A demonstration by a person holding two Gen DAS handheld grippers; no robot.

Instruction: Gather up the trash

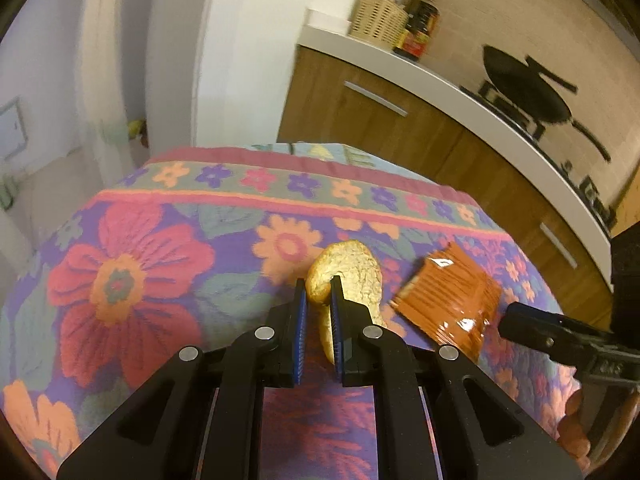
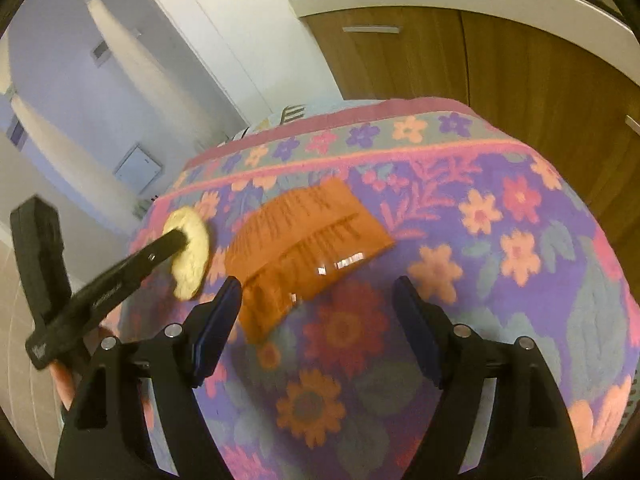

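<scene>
A pale, crusty piece of bread (image 1: 354, 268) is pinched between the fingers of my left gripper (image 1: 318, 285), which is shut on it just above the flowered tablecloth (image 1: 132, 280). The right wrist view shows the same bread (image 2: 194, 248) at the left, with the left gripper (image 2: 180, 240) on it. A glossy orange ribbed wrapper (image 2: 308, 232) rests on the cloth beside the bread. My right gripper (image 2: 318, 288) stands open over the wrapper's near end, and its pads do not press on it. The left wrist view shows the wrapper (image 1: 452, 300) with a right fingertip (image 1: 516, 314) next to it.
Beyond the table's far edge runs a white counter (image 1: 440, 80) over wooden cabinets (image 2: 420, 52). On it are a black frying pan (image 1: 524, 92), a wicker basket (image 1: 378, 16) and dark jars (image 1: 420, 20). A person's hand (image 2: 68, 384) holds the left gripper.
</scene>
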